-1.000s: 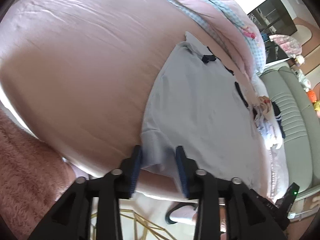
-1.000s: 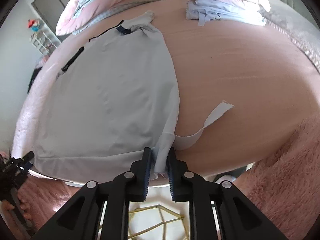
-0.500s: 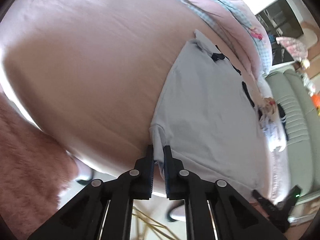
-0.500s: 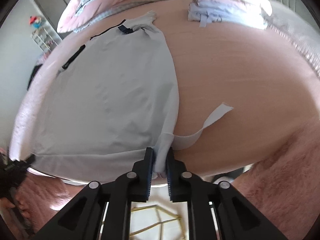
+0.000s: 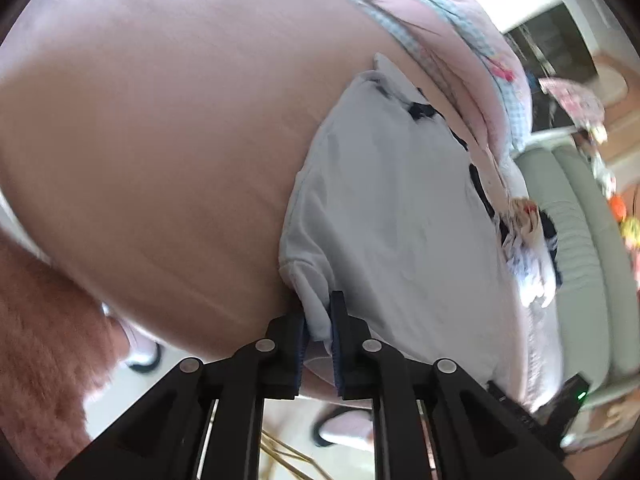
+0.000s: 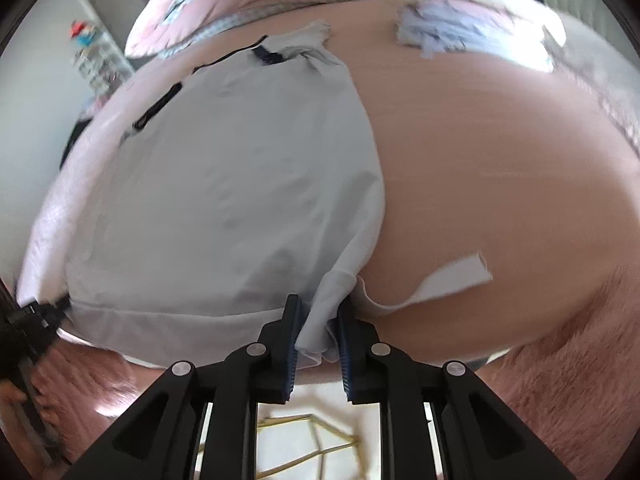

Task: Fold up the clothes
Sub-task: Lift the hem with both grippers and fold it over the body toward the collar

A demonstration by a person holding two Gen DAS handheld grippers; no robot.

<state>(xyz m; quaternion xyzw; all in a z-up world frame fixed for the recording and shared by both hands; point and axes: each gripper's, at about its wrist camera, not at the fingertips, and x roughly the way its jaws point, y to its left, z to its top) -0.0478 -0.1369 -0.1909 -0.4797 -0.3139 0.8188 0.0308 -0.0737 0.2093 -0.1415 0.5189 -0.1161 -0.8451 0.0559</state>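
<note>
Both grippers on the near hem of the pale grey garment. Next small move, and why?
Probably lift both corners together and carry them toward the far collar end. The left gripper and right gripper each pinch a near corner of the pale grey garment, which lies flat on the pink bedsheet, ready for a half fold.

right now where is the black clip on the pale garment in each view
Left wrist view: the black clip sits upper right of centre, at the far end of the pale garment, beside the pink quilt.
Right wrist view: the black clip sits upper left of centre, again at the garment's far end.
Shared landmark: the folded pink quilt just beyond the clip.
</note>
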